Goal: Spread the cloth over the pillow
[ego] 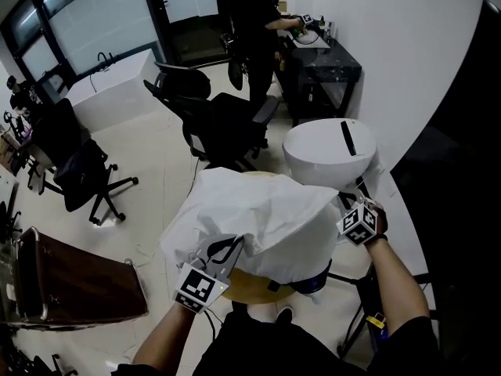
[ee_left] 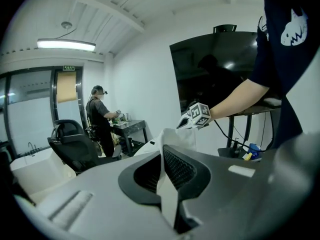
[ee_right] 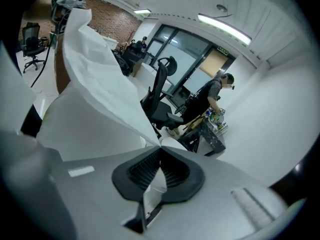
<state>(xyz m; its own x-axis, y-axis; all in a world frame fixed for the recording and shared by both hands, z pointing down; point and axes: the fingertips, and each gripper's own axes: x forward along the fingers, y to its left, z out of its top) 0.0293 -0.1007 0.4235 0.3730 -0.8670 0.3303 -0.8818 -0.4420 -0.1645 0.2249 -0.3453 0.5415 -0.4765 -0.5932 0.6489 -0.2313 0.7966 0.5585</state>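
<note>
I see a white cloth [ego: 258, 218]. The left gripper [ego: 225, 251] and the right gripper [ego: 350, 204] are grey, with black-and-white square markers. The far chairs [ego: 227, 124] are black, the near left table [ego: 78, 284] is brown.

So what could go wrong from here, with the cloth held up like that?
Both the left gripper and right gripper pinch only a thin edge of the cloth, so a tug might pull it free. The cloth hangs bunched and hides what lies beneath, so it may land crooked.
</note>
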